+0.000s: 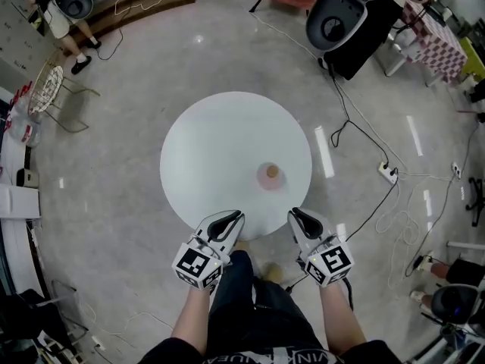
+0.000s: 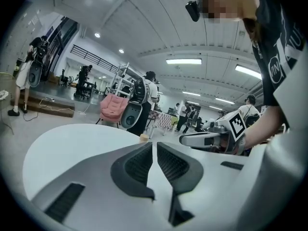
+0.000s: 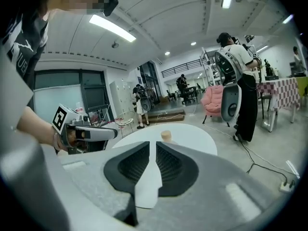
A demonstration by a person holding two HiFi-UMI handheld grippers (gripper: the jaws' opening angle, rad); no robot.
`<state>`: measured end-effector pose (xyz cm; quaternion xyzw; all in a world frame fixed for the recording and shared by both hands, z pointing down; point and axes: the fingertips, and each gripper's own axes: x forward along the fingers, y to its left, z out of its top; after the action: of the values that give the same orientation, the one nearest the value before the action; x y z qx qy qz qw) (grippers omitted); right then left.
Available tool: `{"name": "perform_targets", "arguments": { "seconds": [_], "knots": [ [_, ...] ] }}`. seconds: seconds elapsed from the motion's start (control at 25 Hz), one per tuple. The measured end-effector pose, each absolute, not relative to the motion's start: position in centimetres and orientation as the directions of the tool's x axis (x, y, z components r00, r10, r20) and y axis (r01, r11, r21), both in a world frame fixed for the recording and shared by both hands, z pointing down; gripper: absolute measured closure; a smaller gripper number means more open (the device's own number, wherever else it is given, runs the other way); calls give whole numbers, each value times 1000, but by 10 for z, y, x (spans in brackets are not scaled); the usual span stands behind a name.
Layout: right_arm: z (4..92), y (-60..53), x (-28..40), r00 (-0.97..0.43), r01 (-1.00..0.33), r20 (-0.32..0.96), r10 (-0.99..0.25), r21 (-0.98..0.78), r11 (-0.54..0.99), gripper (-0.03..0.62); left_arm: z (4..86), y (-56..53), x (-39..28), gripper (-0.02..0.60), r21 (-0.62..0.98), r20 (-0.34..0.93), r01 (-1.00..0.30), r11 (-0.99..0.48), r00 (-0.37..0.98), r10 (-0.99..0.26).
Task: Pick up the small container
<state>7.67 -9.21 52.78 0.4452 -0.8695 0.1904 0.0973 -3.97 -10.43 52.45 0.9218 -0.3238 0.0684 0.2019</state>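
A small tan container stands upright on the round white table, right of its middle and toward the near edge. My left gripper hovers at the near rim, left of the container, jaws together and empty. My right gripper hovers at the near rim just right of it, jaws almost touching with only a thin slit, nothing between them. In the left gripper view the container shows just past the left gripper. From the right gripper view, the container sits ahead of the right gripper.
Cables and a power strip lie on the floor right of the table. A black office chair stands at the back right, a wire-frame chair at the left. A person stands far back left. A pink chair is beyond the table.
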Motion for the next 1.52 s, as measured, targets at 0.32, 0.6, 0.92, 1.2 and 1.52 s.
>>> {"name": "perform_targets", "arguments": {
  "seconds": [0.32, 0.6, 0.92, 1.2, 1.52],
  "knots": [
    [551, -147, 68, -501, -865, 337, -797, -178, 468, 495, 560, -136, -26, 554, 326, 296, -544, -773, 836, -463],
    [578, -179, 53, -484, -873, 355, -800, -130, 470, 437, 579, -155, -19, 554, 292, 321, -527, -798, 840, -437],
    [589, -208, 41, -455, -887, 337, -825, -85, 454, 434, 587, -166, -23, 554, 298, 308, -517, -803, 848, -431],
    [594, -222, 31, -418, -904, 318, -851, -53, 424, 434, 592, -170, -35, 554, 307, 298, -508, -805, 855, -425],
    [593, -226, 35, -372, -926, 276, -886, -47, 374, 437, 589, -179, -43, 554, 319, 282, -513, -797, 854, -437]
  ]
}}
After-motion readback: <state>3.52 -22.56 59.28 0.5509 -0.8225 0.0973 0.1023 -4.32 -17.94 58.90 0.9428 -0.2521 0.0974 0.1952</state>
